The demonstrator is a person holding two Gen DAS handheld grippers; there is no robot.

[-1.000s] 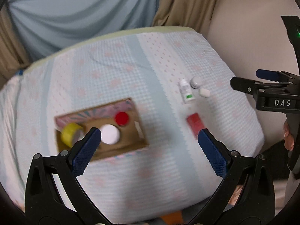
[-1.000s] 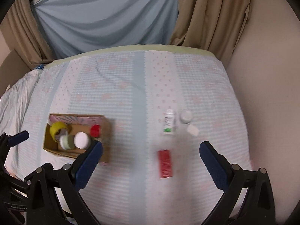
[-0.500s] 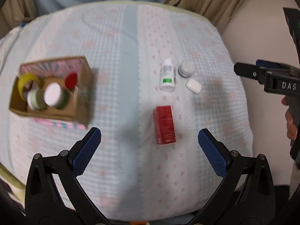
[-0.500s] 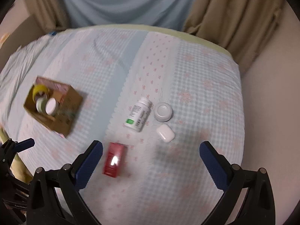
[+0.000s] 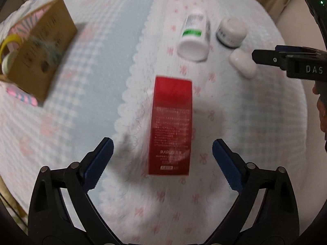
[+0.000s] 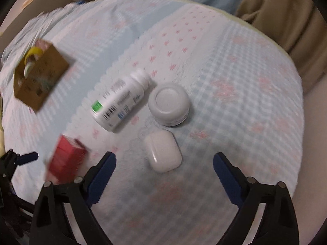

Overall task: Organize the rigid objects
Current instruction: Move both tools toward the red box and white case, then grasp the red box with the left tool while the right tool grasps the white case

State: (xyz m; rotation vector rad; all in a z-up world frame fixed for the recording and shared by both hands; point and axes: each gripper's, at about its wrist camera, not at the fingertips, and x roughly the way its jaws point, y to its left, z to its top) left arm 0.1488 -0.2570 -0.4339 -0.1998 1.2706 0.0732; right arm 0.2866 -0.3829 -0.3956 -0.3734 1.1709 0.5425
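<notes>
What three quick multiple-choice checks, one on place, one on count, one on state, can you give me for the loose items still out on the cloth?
1. What lies in line between the left gripper's jaws?
A. white bottle
B. red box
C. round jar

2. How many loose items lie on the cloth outside the cardboard box?
A. two
B. four
C. six

3. How does the white bottle sit?
A. on its side
B. upright
C. inside the cardboard box

Key: 1 B, the red box lies lengthwise ahead of the closing jaws, untouched. 2 B: red box, white bottle, round jar, white case. 3 A, its label faces up, cap pointing away.
</notes>
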